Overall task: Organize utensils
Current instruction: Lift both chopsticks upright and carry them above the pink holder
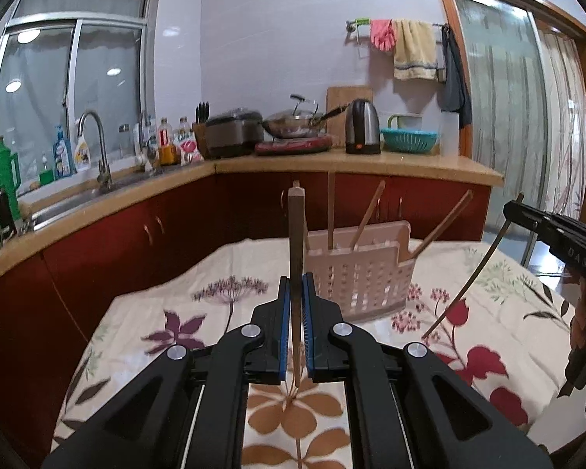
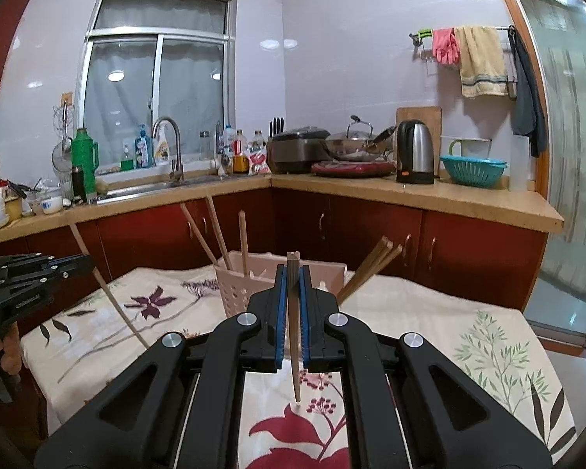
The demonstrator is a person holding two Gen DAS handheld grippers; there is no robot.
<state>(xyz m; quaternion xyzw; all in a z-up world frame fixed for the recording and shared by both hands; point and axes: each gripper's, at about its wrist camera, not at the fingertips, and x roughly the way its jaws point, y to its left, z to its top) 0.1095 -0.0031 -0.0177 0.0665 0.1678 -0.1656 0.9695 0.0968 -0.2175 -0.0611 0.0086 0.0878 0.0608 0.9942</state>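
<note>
My left gripper point(image 1: 295, 285) is shut on a wooden chopstick point(image 1: 295, 234) that stands upright with its thin tip near the floral tablecloth. My right gripper point(image 2: 292, 275) is shut on another wooden chopstick point(image 2: 293, 312), also upright above the cloth. A pink perforated utensil basket point(image 1: 365, 273) stands on the table ahead of both grippers, with several chopsticks point(image 1: 365, 215) leaning in it; it also shows in the right wrist view point(image 2: 234, 293). The right gripper shows in the left wrist view point(image 1: 558, 234), and the left gripper in the right wrist view point(image 2: 35, 277).
The table has a floral cloth point(image 1: 168, 305). Behind it runs a kitchen counter point(image 1: 371, 164) with red cabinets, a sink and tap point(image 1: 97, 148), a kettle point(image 1: 362, 127), a wok, a rice cooker and a teal colander point(image 1: 408, 140). A glass door point(image 1: 508, 117) is at right.
</note>
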